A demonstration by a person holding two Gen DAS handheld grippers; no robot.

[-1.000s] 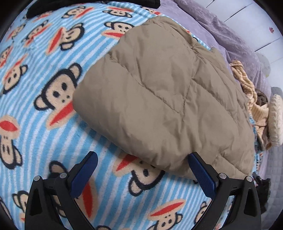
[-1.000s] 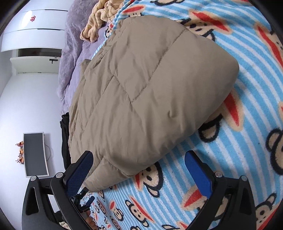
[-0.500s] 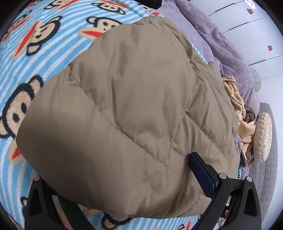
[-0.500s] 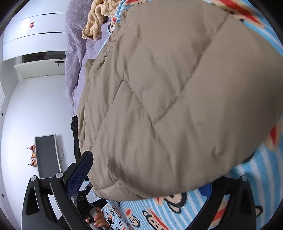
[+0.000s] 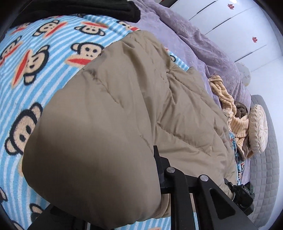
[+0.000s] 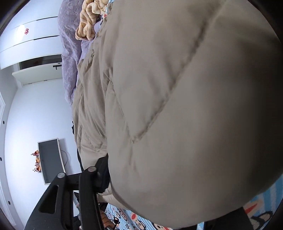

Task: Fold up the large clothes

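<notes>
A beige quilted down jacket (image 5: 127, 113) lies folded on a blue striped monkey-print blanket (image 5: 35, 58). In the left wrist view its near edge bulges over my left gripper (image 5: 113, 200); only the right finger (image 5: 159, 169) shows, pressed into the fabric, jaws narrowed on it. In the right wrist view the jacket (image 6: 176, 106) fills the frame. My right gripper (image 6: 159, 187) is clamped on its near edge; only the left finger (image 6: 101, 174) shows, the other is hidden under the fabric.
A purple blanket (image 5: 203, 44) lies beyond the jacket, with a yellow knit garment (image 5: 228, 109) and a round cushion (image 5: 258, 129) at the right. A black garment (image 5: 79, 8) lies at the top. White wardrobe doors (image 6: 31, 44) and a monitor (image 6: 50, 159) stand past the bed.
Both grippers moved forward from the bare blanket onto the jacket's near edge and narrowed from wide open onto the fabric. The jacket now bulges over the fingers.
</notes>
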